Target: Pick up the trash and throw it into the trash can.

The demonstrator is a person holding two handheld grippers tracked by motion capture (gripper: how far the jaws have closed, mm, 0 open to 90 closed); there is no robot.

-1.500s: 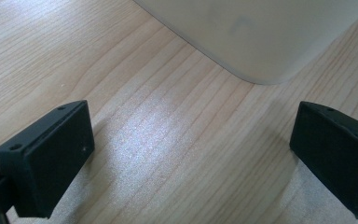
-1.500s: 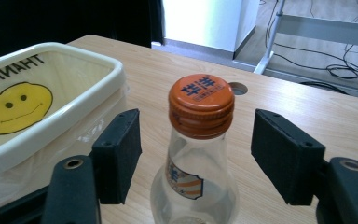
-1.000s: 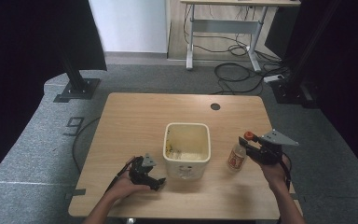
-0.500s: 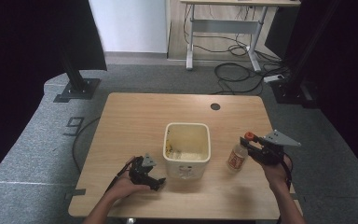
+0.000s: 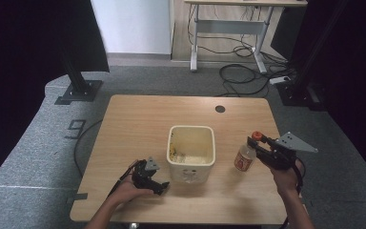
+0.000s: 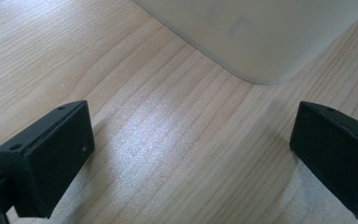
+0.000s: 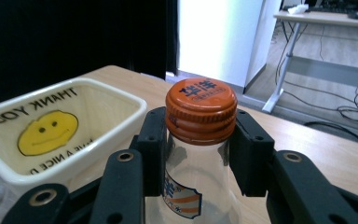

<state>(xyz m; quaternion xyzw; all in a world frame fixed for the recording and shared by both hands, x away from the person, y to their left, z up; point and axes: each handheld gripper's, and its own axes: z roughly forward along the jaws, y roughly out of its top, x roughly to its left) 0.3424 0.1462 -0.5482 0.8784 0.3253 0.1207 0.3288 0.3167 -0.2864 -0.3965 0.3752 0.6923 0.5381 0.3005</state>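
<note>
The right tool (image 7: 200, 154) pinches the bottle (image 7: 200, 140) just under its cap for lifting, at three o'clock from the tub (image 5: 191, 149); the left tool (image 6: 191, 154) rests spread on the worktop (image 5: 143, 119).

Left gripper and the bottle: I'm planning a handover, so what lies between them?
In the high view the cream tub stands between the left gripper and the bottle, which the right gripper clamps.

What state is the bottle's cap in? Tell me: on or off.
On. The orange cap sits over the neck of the bottle, just above where the right gripper clamps it.
</note>
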